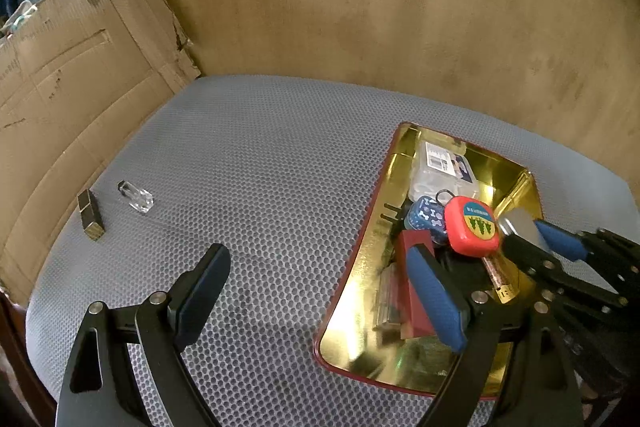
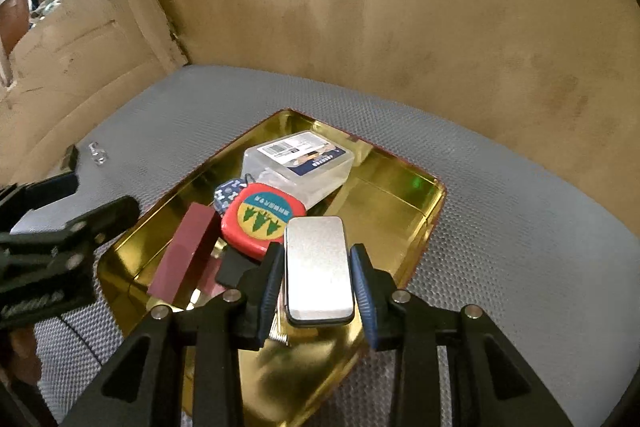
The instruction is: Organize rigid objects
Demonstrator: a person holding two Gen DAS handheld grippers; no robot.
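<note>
Carrying a silver tin (image 2: 319, 270) over the gold tray (image 2: 404, 205), the right gripper (image 2: 319, 289) is working the step of dropping one more rigid item into the collection.

Far left on the grey mat (image 1: 256, 163): a small dark block (image 1: 90, 214) and a clear glass piece (image 1: 136, 196) are lying just beside each other, near the cardboard wall (image 1: 72, 75), both outside the tray.

Left gripper (image 1: 320, 291): jaws standing wide open, holding nothing, hovering over the mat at the tray's left rim. The block and the glass piece are lying well apart from it, far and to the left.

Centre, inside the tray: a maroon box (image 2: 184, 255), a blue patterned tin (image 2: 228, 193), a red tape measure (image 2: 262, 219) and a clear plastic case (image 2: 300, 163) are crowding the left and far part.

Right gripper: jaws clamping the silver tin by its long sides, tin lying flat between the pads, hanging above the near right part of the tray.

Judgement: next move is calling for lowering onto the bare gold floor right of the tape measure, then opening. The tin could be landing on the tape measure's edge and tipping. Afterward the two pieces at far left are awaiting pickup, most likely by the left gripper.
</note>
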